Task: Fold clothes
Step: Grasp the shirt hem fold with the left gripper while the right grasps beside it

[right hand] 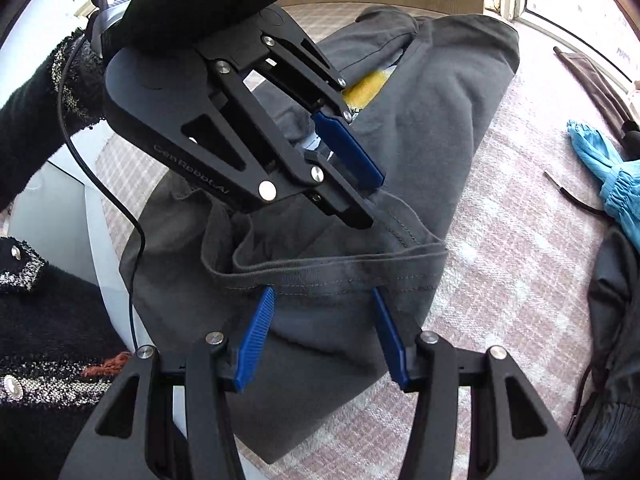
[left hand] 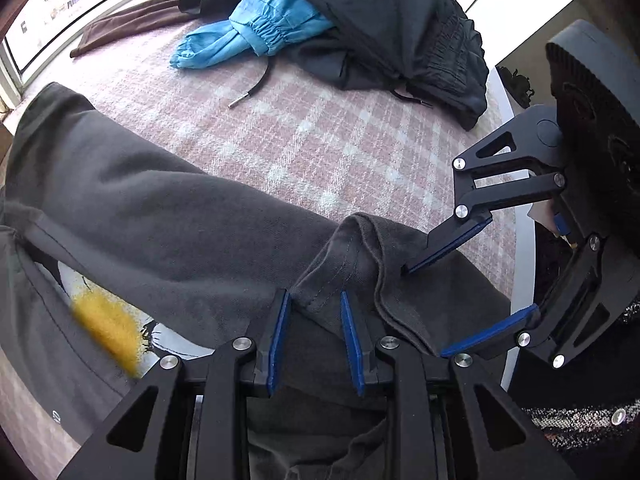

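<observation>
Both grippers, left and right, jaws apart, straddle the grey shirt hem.

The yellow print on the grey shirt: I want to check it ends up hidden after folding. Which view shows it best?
The left wrist view: the yellow print lies open on the grey shirt, though blurred. In the right wrist view the left gripper covers most of it.

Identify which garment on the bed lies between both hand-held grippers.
The dark grey T-shirt with the yellow print; the blue garment and black trousers lie farther off.
</observation>
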{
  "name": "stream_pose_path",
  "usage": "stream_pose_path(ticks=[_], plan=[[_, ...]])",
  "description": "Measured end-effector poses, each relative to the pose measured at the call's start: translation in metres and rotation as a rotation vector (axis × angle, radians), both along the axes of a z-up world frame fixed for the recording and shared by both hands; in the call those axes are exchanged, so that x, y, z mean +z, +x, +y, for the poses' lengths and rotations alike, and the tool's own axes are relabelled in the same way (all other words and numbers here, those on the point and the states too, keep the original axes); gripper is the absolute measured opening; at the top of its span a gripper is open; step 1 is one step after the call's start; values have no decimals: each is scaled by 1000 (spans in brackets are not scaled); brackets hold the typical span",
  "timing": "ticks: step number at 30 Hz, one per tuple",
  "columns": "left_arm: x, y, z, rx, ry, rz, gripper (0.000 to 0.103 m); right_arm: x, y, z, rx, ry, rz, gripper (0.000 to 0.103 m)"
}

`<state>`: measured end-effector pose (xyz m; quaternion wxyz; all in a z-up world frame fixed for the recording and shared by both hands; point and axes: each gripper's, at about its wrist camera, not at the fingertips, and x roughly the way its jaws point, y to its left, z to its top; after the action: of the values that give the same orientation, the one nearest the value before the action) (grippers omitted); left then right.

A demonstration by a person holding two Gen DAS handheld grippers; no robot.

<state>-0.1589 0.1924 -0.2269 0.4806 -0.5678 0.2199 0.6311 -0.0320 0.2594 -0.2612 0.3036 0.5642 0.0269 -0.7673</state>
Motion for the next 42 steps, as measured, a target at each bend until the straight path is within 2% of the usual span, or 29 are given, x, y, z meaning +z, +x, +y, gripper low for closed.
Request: stream_pose_path(ticks=[1,4,8,9,10,13,16,21,24,26,28,31,32,33,36,40,42], plan=[[0,0,-1,-2,-6,1,34,1,0,0,-5,-10,1,50],[-8,-2,1,-10,-34,-14,34,-3,-4,-3,-12,3,-7,50],[-13,0,7,-29,-9,-39,34,-11,-5,-8,-16,31,-12,50],[-12,0,7,-35,-5,-38,32,-12,-5,-9,-19,31,-14,50],[-12,0,7,-42,-1,-36,21,-13,-5,-10,-20,34,-11,50],[-7,3,5,-64,21,-49,8,-9,-3,-14,-10,34,-14,50],[0,5,2,-73,44,-46,8,3,1,-15,-1,-12,-6,50],[9,4,-7,-45,70,-57,8,13,-6,-12,32,13,28,50],[16,6,-15,-26,82,-53,8,28,-11,-6,123,57,88,50],[23,11,-23,-17,99,-52,8,34,-19,4,123,107,88,50],[27,14,-29,-3,114,-54,8,41,-16,6,128,49,72,50],[25,13,-33,33,119,-63,8,43,1,3,246,9,119,50],[23,11,-35,47,113,-66,8,41,4,-9,277,43,134,50],[21,11,-36,61,112,-69,8,37,1,-14,287,75,129,50],[13,12,-40,95,112,-76,8,16,-17,-22,263,101,34,50],[-2,9,-43,129,99,-97,8,-7,-20,-23,265,154,-14,50],[-11,8,-38,138,83,-103,8,-8,-22,-21,256,163,-25,50]])
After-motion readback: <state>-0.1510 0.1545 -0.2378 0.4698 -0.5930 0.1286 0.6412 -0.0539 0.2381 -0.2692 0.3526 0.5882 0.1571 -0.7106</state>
